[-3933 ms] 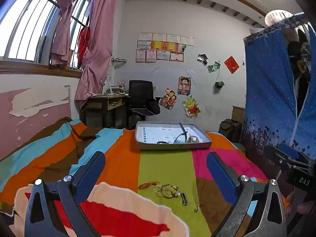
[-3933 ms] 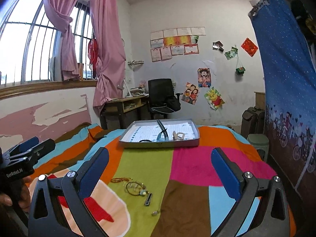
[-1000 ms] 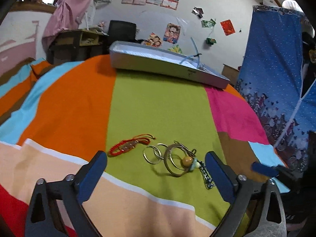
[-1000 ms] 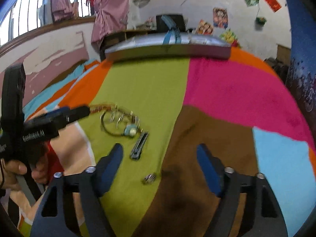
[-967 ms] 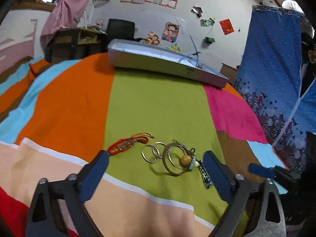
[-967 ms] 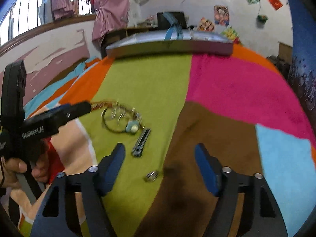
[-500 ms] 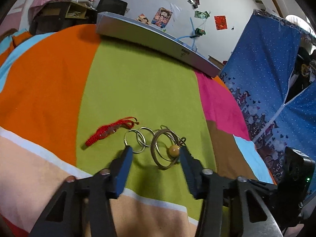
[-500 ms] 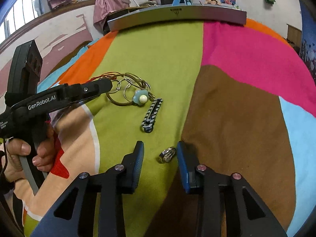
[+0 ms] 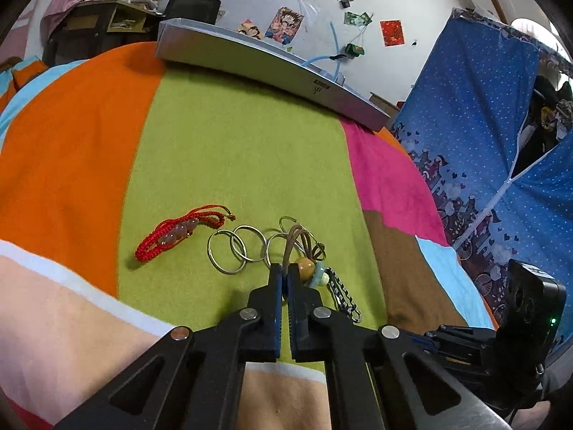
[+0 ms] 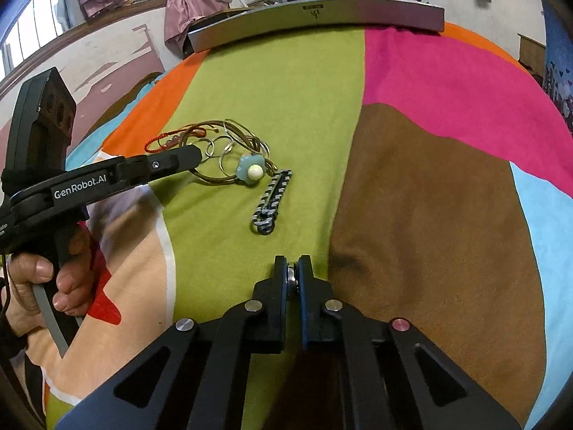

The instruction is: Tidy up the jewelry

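Surface: striped multicolour blanket, grey tray at far end.
Left gripper: jaws just closed, tips pinched on brown cord loop next to orange bead.
Right gripper: jaws just closed, clamped on small metal ring, low over green stripe.
Red bracelet: flat on green, left of steel hoops.
Braided strap: near blue flower charm, beyond right gripper tips.
Hand: wrapped around left gripper handle.

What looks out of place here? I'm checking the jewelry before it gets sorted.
The hoops, brown cord loop and blue flower charm lie tangled in one heap on the blanket, not in the grey tray. Nothing looks broken.
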Demonstrator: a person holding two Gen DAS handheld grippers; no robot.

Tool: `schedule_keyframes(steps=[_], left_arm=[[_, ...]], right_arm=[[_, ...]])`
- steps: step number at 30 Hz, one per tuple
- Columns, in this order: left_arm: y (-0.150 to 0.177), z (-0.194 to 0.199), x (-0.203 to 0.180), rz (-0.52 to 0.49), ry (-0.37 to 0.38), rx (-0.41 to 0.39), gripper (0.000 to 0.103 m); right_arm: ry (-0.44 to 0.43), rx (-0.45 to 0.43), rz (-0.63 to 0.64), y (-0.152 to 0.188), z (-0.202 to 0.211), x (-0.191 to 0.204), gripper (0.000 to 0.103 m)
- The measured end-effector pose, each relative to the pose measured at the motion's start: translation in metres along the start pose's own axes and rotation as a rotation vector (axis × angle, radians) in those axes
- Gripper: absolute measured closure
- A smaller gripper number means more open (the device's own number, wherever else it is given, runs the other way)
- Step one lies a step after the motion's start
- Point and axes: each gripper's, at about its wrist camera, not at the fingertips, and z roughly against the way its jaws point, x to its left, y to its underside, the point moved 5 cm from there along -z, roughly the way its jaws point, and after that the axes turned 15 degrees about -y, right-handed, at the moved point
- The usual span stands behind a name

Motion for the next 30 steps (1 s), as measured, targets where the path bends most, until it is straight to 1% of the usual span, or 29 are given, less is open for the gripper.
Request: schedule_keyframes(steps=[3,7,11,14,18,23,26,28,30], left_arm=[[-0.003,0.008,-0.003,0.026,0.012,0.02,0.1],[-0.006,0.023,-0.007,0.031,-0.013,0.046,0.1],[-0.002,0.036,-0.007,0.032,-0.047,0.082,0.1],[0.0,0.048,-0.005,0.038,-0.059,0.089,0.1],[-0.004,0.064,-0.008,0.056,-0.062,0.076,0.1],[-0.016,0.086,-0.012,0.062,-0.065,0.029,0.1],[-0.03,0.093,-0.012,0.069,-0.051,-0.001,0.1],[-0.047,0.092,-0.01,0.084,-0.043,-0.007,0.1],[-0.062,0.092,-0.01,0.085,-0.039,-0.016,0.1]], right_arm=[[-0.001,-0.017,0.01,-0.004,0.004,0.002,0.097],[-0.013,-0.078,0.019,-0.013,0.018,0.004,0.097],[-0.022,-0.125,0.016,-0.022,0.03,0.003,0.097],[-0.031,-0.159,0.018,-0.028,0.039,0.003,0.097],[-0.042,-0.194,0.025,-0.035,0.049,0.005,0.097],[-0.059,-0.249,0.039,-0.051,0.062,0.016,0.097],[-0.079,-0.284,0.055,-0.064,0.072,0.025,0.097],[-0.09,-0.298,0.069,-0.071,0.076,0.03,0.097],[-0.136,-0.32,0.043,-0.081,0.082,0.029,0.097]])
